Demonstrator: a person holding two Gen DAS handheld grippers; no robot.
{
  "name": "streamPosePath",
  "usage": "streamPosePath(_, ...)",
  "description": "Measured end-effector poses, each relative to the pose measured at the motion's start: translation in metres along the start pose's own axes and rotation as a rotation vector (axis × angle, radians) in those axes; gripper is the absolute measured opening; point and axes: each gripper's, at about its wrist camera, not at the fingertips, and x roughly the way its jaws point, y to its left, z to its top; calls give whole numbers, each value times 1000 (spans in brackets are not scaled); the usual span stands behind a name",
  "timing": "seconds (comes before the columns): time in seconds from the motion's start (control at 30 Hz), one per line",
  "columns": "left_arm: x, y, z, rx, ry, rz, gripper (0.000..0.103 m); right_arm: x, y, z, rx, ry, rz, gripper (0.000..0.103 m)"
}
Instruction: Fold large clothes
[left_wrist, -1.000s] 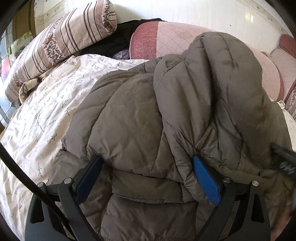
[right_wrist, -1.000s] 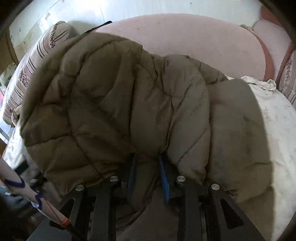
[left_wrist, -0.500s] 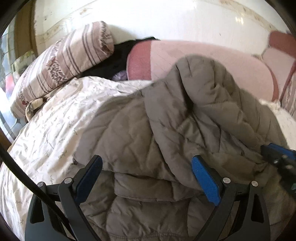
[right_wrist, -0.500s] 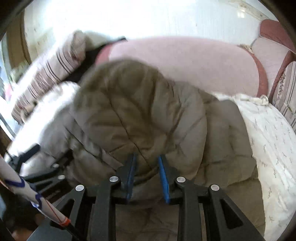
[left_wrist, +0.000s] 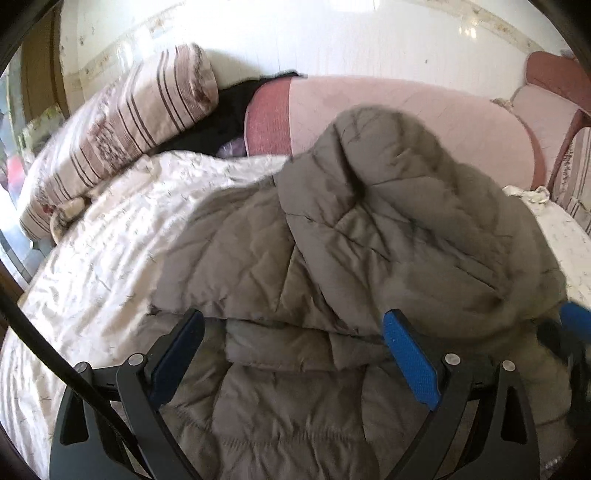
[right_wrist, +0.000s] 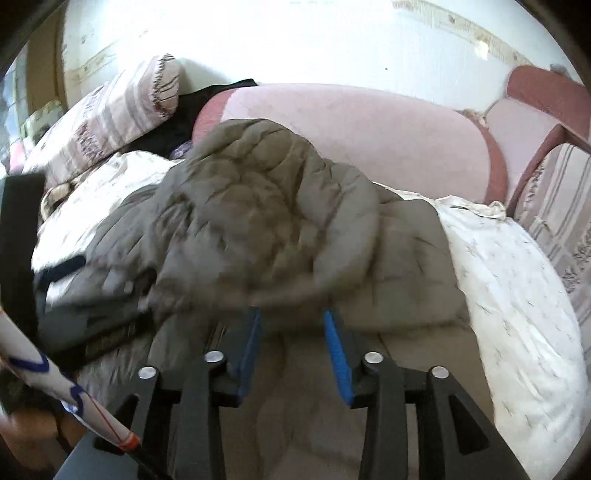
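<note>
The right tongs (right_wrist: 291, 325), clamped on the jacket's fold half a second ago, have parted and let the fabric go; the raised flap has dropped lower and now lies on the heap just beyond the blue pads (right_wrist: 338, 354). The left tongs (left_wrist: 295, 332) remain spread wide, holding nothing, hovering over the near edge of the garment. The quilted jacket (left_wrist: 332, 240) is grey-brown, puffy, stitched in diamond panels, lying crumpled in layers on the bed (left_wrist: 110, 229) with its cream, sprig-printed cover. Far behind sit a striped bolster pillow (left_wrist: 129, 122) at the left and a pink padded headboard (left_wrist: 424, 110).
</note>
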Motion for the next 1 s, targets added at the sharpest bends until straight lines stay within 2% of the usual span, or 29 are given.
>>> streamPosePath(0.2,-67,-2,-25,59,-84,18,97,-60,2,-61,-48,3,-51,45)
streamPosePath(0.3,-108,1,-56,106,-99,21,97,-84,5,-88,-63,19,-48,45)
streamPosePath(0.47,-149,15,-110,78,-6,-7,97,-115,4,-141,-66,53,-60,47)
streamPosePath(0.63,-186,31,-177,59,33,65,97,-131,14,-173,-101,62,-85,49)
streamPosePath(0.73,-189,45,-200,30,52,86,97,-134,20,-185,-131,67,-100,55)
streamPosePath(0.87,-170,52,-219,15,118,105,97,-128,24,-196,-167,86,-121,55)
streamPosePath(1.0,-166,54,-223,10,104,117,97,-128,24,-200,-171,84,-132,58)
